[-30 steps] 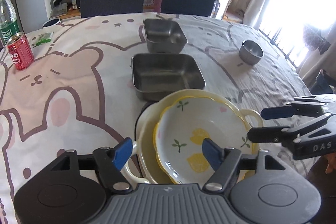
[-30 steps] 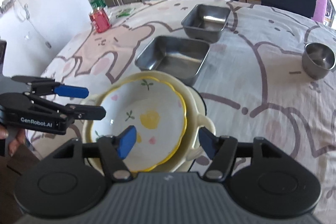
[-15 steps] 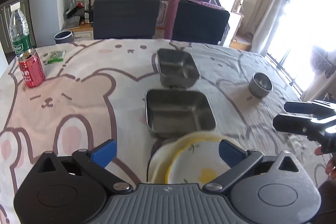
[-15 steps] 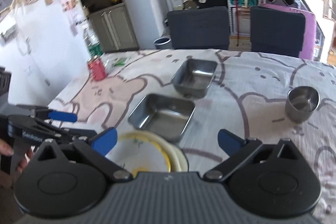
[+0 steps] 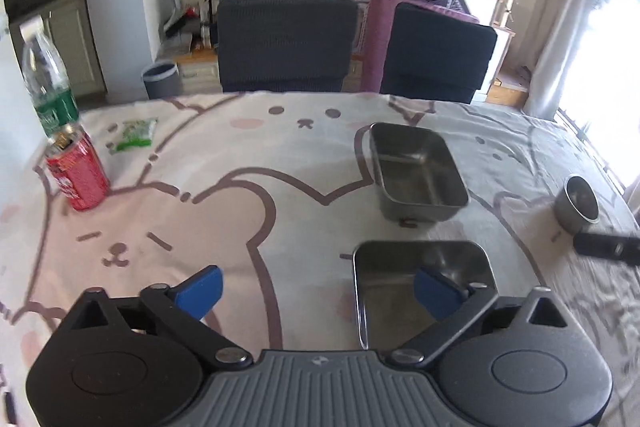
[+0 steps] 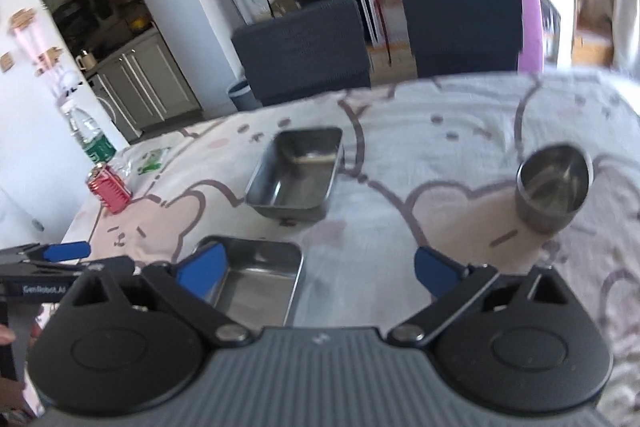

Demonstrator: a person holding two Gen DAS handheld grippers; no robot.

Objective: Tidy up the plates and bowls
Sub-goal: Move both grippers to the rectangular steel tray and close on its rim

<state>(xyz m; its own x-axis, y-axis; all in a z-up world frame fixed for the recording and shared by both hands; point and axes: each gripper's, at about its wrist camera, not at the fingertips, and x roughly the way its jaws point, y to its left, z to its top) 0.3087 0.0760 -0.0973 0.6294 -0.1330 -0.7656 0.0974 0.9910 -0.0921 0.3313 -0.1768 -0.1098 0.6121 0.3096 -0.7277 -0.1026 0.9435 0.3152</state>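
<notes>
Two square steel trays lie on the bear-print tablecloth. In the left wrist view the near tray (image 5: 384, 291) sits partly behind my left gripper's (image 5: 318, 289) right fingertip, and the far tray (image 5: 416, 175) is beyond it. My left gripper's jaws stand wide and are closing, with nothing between them but cloth. My right gripper (image 6: 320, 269) is also wide and closing on nothing, with the near tray (image 6: 260, 279) behind its left fingertip and the far tray (image 6: 296, 175) ahead. A small steel cup (image 6: 554, 187) stands to the right. No ceramic bowl or plate is in view.
A red can (image 5: 78, 175), a water bottle (image 5: 50, 95) and a green packet (image 5: 134, 135) sit at the table's left. Two dark chairs (image 5: 286, 43) stand behind the far edge. My left gripper (image 6: 110, 255) shows at the left of the right wrist view.
The yellow ceramic bowls that lay between both pairs of fingers have slid out of the bottom of both views. Both jaws stand wider. The steel trays now lie close in front.
</notes>
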